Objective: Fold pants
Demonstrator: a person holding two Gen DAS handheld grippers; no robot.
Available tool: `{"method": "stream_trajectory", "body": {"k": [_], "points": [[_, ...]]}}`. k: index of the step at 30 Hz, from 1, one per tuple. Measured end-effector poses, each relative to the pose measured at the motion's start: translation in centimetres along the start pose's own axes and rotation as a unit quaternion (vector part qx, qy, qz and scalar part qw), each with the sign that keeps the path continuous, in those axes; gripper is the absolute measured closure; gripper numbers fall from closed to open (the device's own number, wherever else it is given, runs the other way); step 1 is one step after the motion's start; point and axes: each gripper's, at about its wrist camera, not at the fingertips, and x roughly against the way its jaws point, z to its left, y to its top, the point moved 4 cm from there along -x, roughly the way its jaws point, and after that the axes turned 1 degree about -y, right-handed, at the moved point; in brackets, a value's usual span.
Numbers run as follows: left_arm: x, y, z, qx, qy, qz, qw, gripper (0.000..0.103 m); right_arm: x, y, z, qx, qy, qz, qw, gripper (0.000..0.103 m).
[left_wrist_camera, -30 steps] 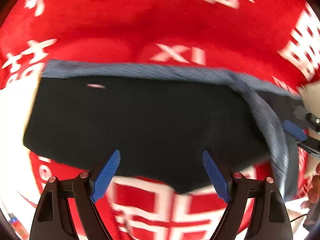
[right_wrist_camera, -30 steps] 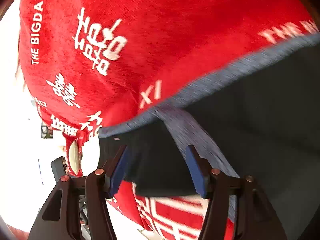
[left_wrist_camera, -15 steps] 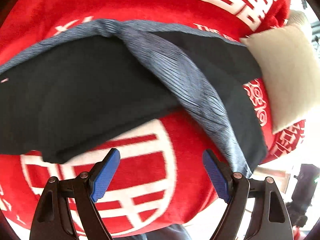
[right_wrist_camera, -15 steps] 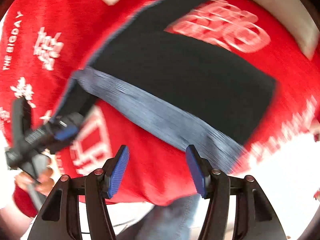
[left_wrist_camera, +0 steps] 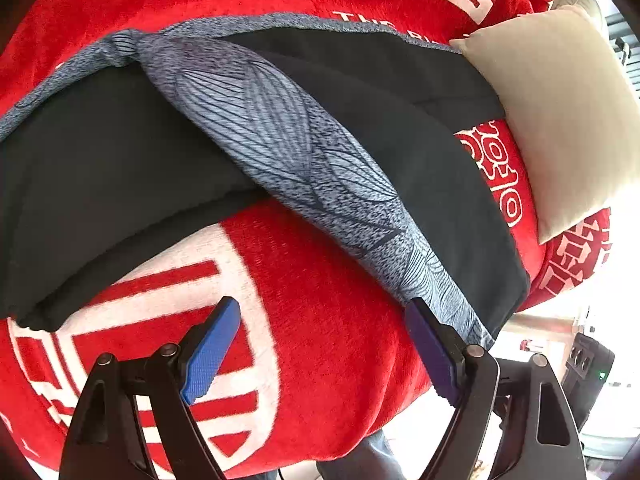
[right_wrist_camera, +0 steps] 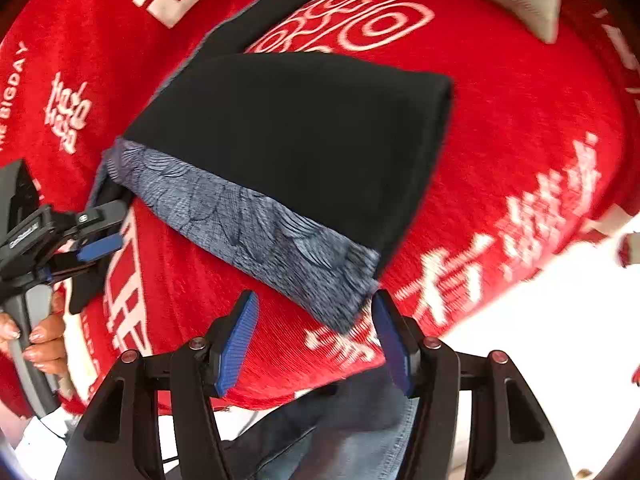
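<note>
1. The left claw (left_wrist_camera: 320, 352) hangs with its jaws wide apart and nothing between them. Only the red blanket (left_wrist_camera: 320, 280) lies under the gap, and the right-hand blue pad sits just beside the tip of the patterned grey waistband (left_wrist_camera: 280, 136).
2. The right claw (right_wrist_camera: 314, 340) is closing. The corner of the waistband (right_wrist_camera: 256, 224) reaches toward the gap from above, close to the right pad, but the pads do not press on it.
3. Beyond both claws lie the pants (right_wrist_camera: 304, 136), black, spread on the blanket. From the left wrist view one part (left_wrist_camera: 100, 176) runs off to the left of the waistband and the other (left_wrist_camera: 440, 168) to the right.
4. In the right wrist view the left claw (right_wrist_camera: 100, 246) shows far to the left, near the waistband's other end, held by a hand (right_wrist_camera: 36, 336).
5. Farthest out, a cream pillow (left_wrist_camera: 560, 120) rests just beside the far edge of the pants.
6. Risks, as I judge them: the right claw may shut on air or pinch the plush blanket along with the cloth, since the waistband corner sits at the edge of the gap. The left claw stands off the cloth, so a lift now would be one-sided and skew the fold. The waistband looks twisted near its far end, which could bunch the fold.
</note>
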Motion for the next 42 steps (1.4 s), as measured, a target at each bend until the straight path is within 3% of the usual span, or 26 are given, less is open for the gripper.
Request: {"method": "stream_trajectory", "body": {"k": [1, 2, 3, 5, 13, 20, 21, 22, 25, 26, 31, 35, 42], "points": [[-0.3, 0.1, -0.1, 0.003, 0.001, 0.002, 1.0, 0.018, -0.2, 0.2, 0.1, 0.005, 0.011, 0.005, 1.0, 0.046], [-0.6, 0.1, -0.3, 0.008, 0.001, 0.004, 1.0, 0.018, -0.3, 0.5, 0.3, 0.011, 0.025, 0.013, 1.0, 0.067], [-0.9, 0.1, -0.4, 0.015, 0.002, 0.009, 0.9999, 0.018, -0.1, 0.6, 0.6, 0.014, 0.033, 0.023, 0.999, 0.099], [-1.2, 0.1, -0.6, 0.027, 0.006, 0.015, 0.9995, 0.018, 0.0, 1.0, 0.7, 0.02, 0.03, 0.046, 0.998, 0.099], [-1.1, 1.2, -0.6, 0.089, -0.017, 0.02, 0.9957, 0.018, 6.8, 7.0, 2.8, 0.021, 0.141, 0.046, 0.989, 0.1], [-1.3, 3.4, 0.3, 0.181, -0.07, 0.016, 0.9809, 0.018, 7.9, 9.5, 3.8, 0.049, 0.168, 0.078, 0.981, 0.1], [-1.6, 3.6, 0.3, 0.19, -0.078, 0.018, 0.9785, 0.025, 7.9, 9.7, 3.8, 0.045, 0.175, 0.087, 0.98, 0.1], [-1.8, 3.8, -0.1, 0.194, -0.084, 0.018, 0.9773, 0.046, 7.9, 9.9, 3.8, 0.044, 0.179, 0.092, 0.979, 0.1], [-2.1, 4.1, -0.6, 0.196, -0.091, 0.023, 0.976, 0.084, 8.7, 10.8, 3.9, 0.052, 0.189, 0.101, 0.975, 0.1], [-1.8, 4.2, -0.7, 0.196, -0.095, 0.017, 0.9758, 0.092, 8.8, 11.3, 4.1, 0.054, 0.192, 0.101, 0.975, 0.1], [1.6, 6.4, -2.6, 0.177, -0.096, -0.032, 0.979, 0.092, 10.6, 15.2, 4.8, 0.075, 0.204, 0.088, 0.972, 0.1], [3.9, 10.2, -3.8, 0.159, -0.095, -0.059, 0.9809, 0.092, 12.3, 20.8, 5.7, 0.112, 0.194, 0.053, 0.973, 0.1], [2.4, 17.4, -4.7, 0.136, -0.081, -0.081, 0.9841, 0.092, 10.4, 31.5, 6.2, 0.117, 0.159, 0.022, 0.98, 0.1]]}}
